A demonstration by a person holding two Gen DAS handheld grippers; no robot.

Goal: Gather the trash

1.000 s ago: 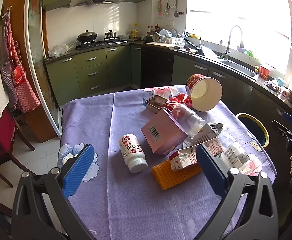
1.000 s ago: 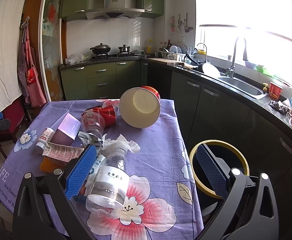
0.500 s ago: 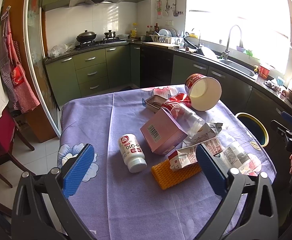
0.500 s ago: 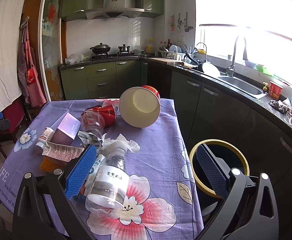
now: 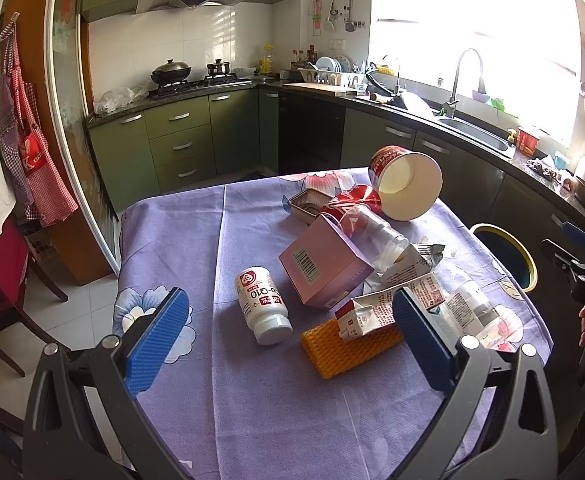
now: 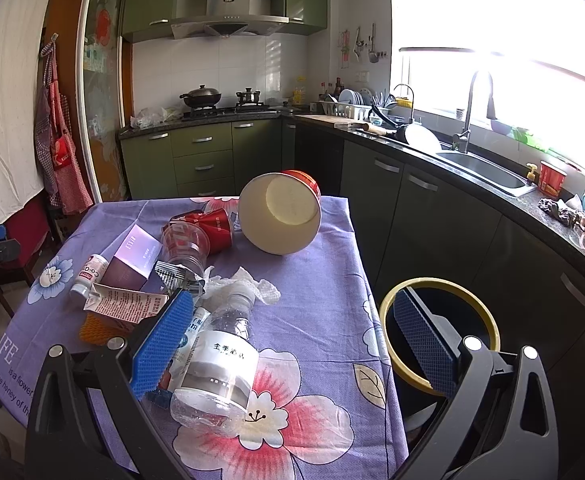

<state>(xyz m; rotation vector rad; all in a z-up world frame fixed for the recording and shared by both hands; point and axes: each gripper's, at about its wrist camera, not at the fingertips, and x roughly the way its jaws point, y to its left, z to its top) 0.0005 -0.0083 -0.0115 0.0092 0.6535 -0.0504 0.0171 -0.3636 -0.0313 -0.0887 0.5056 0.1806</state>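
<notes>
The left gripper (image 5: 290,334) is hovering over the near part of the table with its blue pads spread wide and nothing between them. Just ahead of it, a white pill bottle (image 5: 262,305) is lying on its side; its label is showing "Q10" in red letters. Beside the bottle, a flattened carton (image 5: 388,307) with small red print is resting on an orange ribbed sponge (image 5: 346,350). A pink box (image 5: 324,266) with a barcode is leaning behind them.

The right gripper (image 6: 292,340) is also standing wide apart, holding nothing. Between its pads, a clear plastic bottle (image 6: 220,364) is lying on the purple flowered tablecloth (image 6: 316,264); the white label is carrying dark Chinese characters that I cannot read. Farther away, a big paper bowl (image 6: 282,218) with a red outside is lying tipped over. The yellow-rimmed bin (image 6: 440,328) is standing just beside the table edge. The cloth's corner is showing "IFE" and "the honey of".
</notes>
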